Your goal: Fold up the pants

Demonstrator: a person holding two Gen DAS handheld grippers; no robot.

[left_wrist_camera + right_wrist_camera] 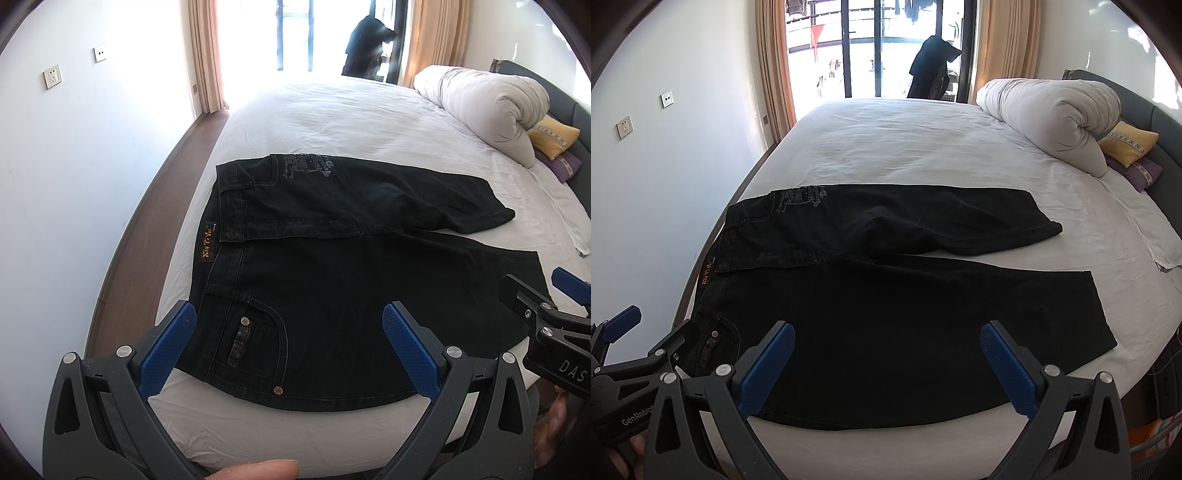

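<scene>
Black pants (pixel 332 280) lie flat on the white bed (pixel 332 114), waistband to the left, legs to the right. They also show in the right wrist view (pixel 905 317). The far leg (pixel 960 221) is folded short and angled apart from the near leg (pixel 1034 314). My left gripper (pixel 290 332) is open above the near hip pocket. My right gripper (pixel 888 354) is open above the near leg's front edge. Each gripper shows in the other's view: the right gripper (pixel 546 295) and the left gripper (pixel 646 332).
A rolled white duvet (pixel 1045 110) and a yellow pillow (pixel 1126 142) lie at the bed's head on the right. A wall (pixel 665 166) and wooden floor strip (pixel 147 221) run along the left. A glass door (pixel 879 48) with curtains stands behind.
</scene>
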